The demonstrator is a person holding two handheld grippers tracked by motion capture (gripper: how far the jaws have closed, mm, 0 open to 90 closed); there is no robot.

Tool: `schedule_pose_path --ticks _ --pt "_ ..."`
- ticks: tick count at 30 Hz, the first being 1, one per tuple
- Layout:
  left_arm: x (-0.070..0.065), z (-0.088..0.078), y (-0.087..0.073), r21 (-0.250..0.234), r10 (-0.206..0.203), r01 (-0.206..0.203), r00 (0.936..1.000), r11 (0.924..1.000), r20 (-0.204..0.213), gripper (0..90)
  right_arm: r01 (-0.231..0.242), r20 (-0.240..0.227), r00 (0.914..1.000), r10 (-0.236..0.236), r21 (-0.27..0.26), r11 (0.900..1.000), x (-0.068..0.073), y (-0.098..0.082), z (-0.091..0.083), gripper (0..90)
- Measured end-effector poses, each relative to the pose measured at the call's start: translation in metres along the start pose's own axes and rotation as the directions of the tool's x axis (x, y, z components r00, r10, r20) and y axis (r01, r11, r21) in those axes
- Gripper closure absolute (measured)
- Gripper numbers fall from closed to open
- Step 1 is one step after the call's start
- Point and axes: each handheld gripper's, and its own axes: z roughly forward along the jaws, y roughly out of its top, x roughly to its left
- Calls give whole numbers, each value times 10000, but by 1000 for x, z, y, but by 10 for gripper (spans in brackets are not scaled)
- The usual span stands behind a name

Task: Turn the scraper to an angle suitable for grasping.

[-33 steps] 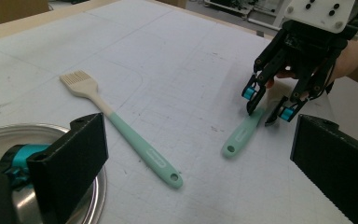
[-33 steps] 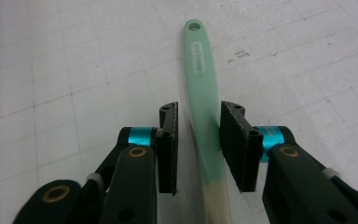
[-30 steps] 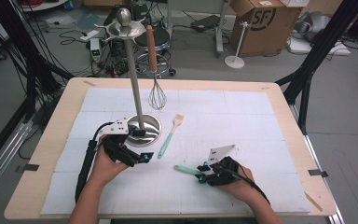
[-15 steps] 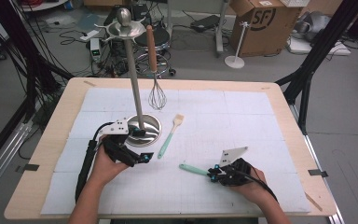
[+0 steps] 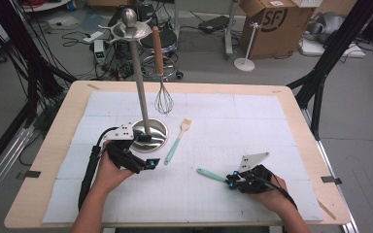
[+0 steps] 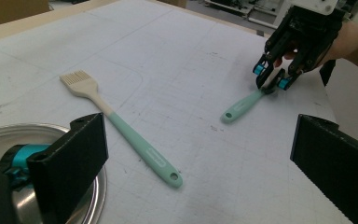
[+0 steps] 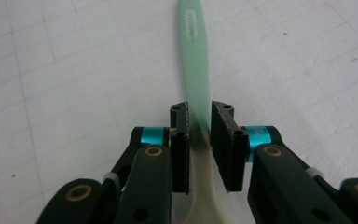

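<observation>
Mint-green silicone, the handle of a small spatula (image 7: 195,70), sits clamped between the black jaws of the right gripper (image 5: 234,182), which have just been closing on it where green meets cream, low over the white mat (image 5: 272,121) at the table's near right. To carry it cleanly, I would lift it level and slowly, so the long handle cannot pivot in the pads. The left gripper (image 6: 200,154) waits wide open and empty beside the steel stand base (image 5: 150,133), with a pastry brush (image 5: 177,141) lying just right of that.

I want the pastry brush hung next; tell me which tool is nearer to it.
Left. The left tool sits beside the pastry brush, at its handle end; the right tool is farther off, shut on another utensil.
</observation>
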Motion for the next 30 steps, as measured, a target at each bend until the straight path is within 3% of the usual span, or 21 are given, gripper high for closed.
schedule_pose_path --ticks 17,24,27,30 --pt "0 -2 0 -95 -27 27 10000 10000 -6 45 290 345 9988 -346 1511 9881 0 13 -1 663" --pt "0 -1 0 -32 -6 6 10000 10000 -32 45 127 254 9995 -171 1634 9865 -2 15 0 654" --pt "1 -1 0 -37 12 -13 10000 10000 -15 45 159 182 9997 -191 1613 9868 -2 15 0 682" --pt "0 -1 0 -37 -24 24 10000 10000 -9 45 335 -14 9994 -337 1658 9856 0 16 0 777"
